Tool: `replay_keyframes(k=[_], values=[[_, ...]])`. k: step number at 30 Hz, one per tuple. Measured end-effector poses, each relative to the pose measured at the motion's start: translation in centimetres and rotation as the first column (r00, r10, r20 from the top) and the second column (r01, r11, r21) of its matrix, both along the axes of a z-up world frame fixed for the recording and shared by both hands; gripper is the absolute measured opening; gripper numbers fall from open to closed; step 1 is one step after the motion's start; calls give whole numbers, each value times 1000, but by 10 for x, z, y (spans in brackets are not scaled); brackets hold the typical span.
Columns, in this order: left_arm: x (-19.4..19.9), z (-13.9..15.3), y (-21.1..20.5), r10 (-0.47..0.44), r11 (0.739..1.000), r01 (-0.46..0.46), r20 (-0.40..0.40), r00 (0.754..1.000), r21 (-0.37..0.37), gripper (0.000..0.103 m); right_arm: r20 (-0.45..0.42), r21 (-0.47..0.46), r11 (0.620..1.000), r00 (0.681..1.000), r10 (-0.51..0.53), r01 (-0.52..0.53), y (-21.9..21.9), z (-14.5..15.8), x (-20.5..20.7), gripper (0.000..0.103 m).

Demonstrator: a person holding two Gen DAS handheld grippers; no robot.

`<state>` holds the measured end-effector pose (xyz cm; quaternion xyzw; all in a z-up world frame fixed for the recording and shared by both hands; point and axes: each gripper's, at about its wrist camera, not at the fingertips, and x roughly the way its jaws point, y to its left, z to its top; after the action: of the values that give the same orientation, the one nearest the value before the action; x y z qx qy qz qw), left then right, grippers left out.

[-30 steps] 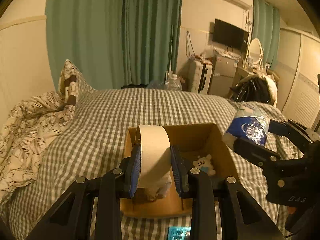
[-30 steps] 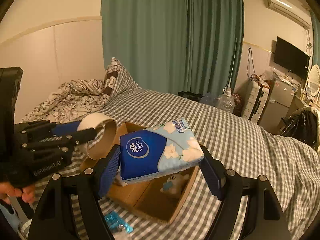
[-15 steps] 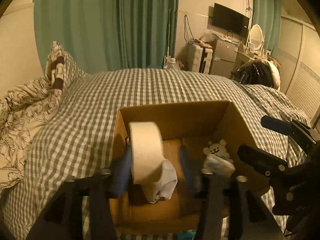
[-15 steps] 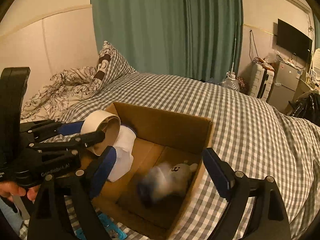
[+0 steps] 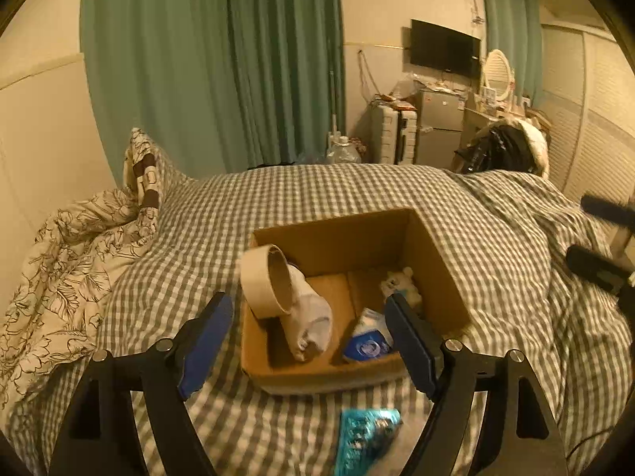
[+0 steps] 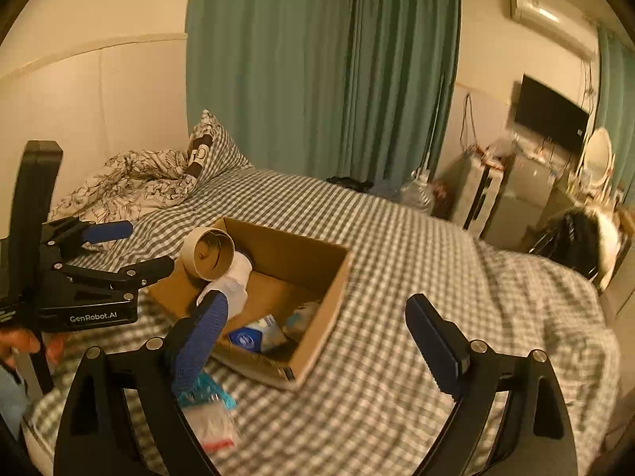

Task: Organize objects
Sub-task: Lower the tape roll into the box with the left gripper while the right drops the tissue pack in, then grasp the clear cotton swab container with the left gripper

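Note:
An open cardboard box [image 5: 432, 254] [image 6: 329, 277] sits on the checked bed. A beige tape roll [image 5: 264, 279] [image 6: 208, 254] leans on its left rim over a white sock [image 5: 311, 317] [image 6: 234, 281]. A blue tissue pack [image 5: 369, 339] [image 6: 254, 335] and a small white bear toy [image 5: 403, 283] lie inside. My left gripper [image 5: 307, 341] is open and empty, above the box's near side. My right gripper [image 6: 317, 337] is open and empty, near the box's near right corner. A teal blister pack [image 5: 363, 436] [image 6: 206, 390] lies on the bed in front of the box.
A floral duvet and pillow [image 5: 75, 246] lie at the left. The checked bedspread [image 6: 436, 277] stretches right of the box. A clear packet [image 6: 208, 426] lies by the blister pack. Green curtains, a fridge and a TV stand beyond the bed.
Both grippers opened and pulled back. The tissue pack dropped into the box from my right gripper. The tape roll left my left gripper and now leans on the box's left rim.

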<state>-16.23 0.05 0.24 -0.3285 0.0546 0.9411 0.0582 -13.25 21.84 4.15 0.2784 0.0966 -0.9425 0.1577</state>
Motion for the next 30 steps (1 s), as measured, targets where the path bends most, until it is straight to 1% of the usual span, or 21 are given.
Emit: replay_keyframes(k=[2,5,6,8,9,10,12,15,18,20,21,22,24,26,30], values=[[6,-5,4,-12,1000,12,7,1000,-8,82,-9,23,1000,1000,1,-1,10,7,12,94],[19,-24,13,-26,1000,26,30,999,9,82,-4,46,999,1000,-27,27,25,5,22,95],[24,-33,17,-27,1000,26,41,999,17,82,3,40,998,999,-50,50,32,-2,25,95],[35,-53,24,-27,999,24,89,996,36,82,26,11,997,996,-79,79,41,-16,28,95],[42,-68,27,-36,998,29,132,991,56,82,53,-15,995,994,-93,94,47,-27,31,95],[47,-76,30,-49,997,40,156,987,66,82,93,-41,993,990,-106,110,55,-41,34,95],[59,-94,38,-71,996,59,186,980,70,82,143,-62,989,982,-126,136,62,-61,39,95],[66,-116,49,-117,992,103,209,971,75,82,200,-81,981,967,-155,174,71,-89,51,95],[61,-140,64,-135,991,136,257,957,17,82,261,-90,976,950,-171,200,75,-112,62,95],[59,-152,72,-153,986,164,256,955,-24,82,283,-92,976,945,-166,200,75,-121,67,95],[58,-159,76,-162,983,178,258,952,-41,81,286,-91,976,944,-164,197,75,-123,69,95],[57,-165,79,-163,981,185,259,952,-61,75,284,-89,977,945,-164,196,73,-125,70,95],[55,-168,78,-171,980,192,262,950,-56,74,276,-83,978,948,-161,190,70,-127,71,95],[58,-163,73,-157,985,169,260,953,-23,73,274,-73,980,949,-157,183,64,-127,73,95],[67,-133,46,-85,996,78,231,969,37,71,261,-53,988,957,-124,142,47,-125,81,95]])
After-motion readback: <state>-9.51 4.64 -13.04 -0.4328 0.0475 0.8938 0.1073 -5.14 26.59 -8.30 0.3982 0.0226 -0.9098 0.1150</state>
